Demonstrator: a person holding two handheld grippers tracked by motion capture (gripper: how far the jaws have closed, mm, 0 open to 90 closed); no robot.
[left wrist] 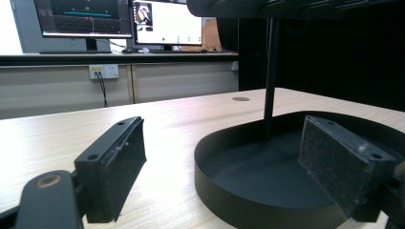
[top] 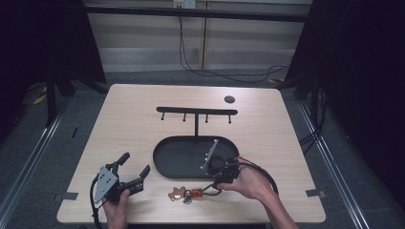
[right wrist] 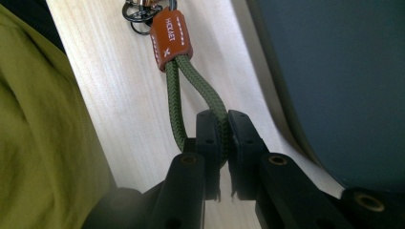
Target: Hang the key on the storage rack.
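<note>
Keychain cord [right wrist: 191,90], a green braided loop, is pinched between the right gripper [right wrist: 224,138] jaws, which are closed tight on one strand of it while the other strand runs free just beside the left jaw. Beyond the jaws the two strands meet in a brown leather tab [right wrist: 170,38] with white stitching and stamped lettering, and dark metal rings [right wrist: 138,12] sit past the tab; the whole piece lies on the light wood table [top: 143,124] near its front edge, just outside the tray [top: 181,157]. From the high view the right gripper [top: 220,177] sits at the tray's front right rim, held by the right hand [top: 250,183], with the keychain trailing leftward from it. Left gripper [left wrist: 219,162] jaws stand wide apart with nothing between them; one pad hangs over bare table, the other over the tray's edge. Tray is a black oval dish, its floor bare, with a thin black post rising from its far side to a crossbar with four pegs [top: 197,112]. A small dark disc [top: 229,99] lies on the table beyond the rack
</note>
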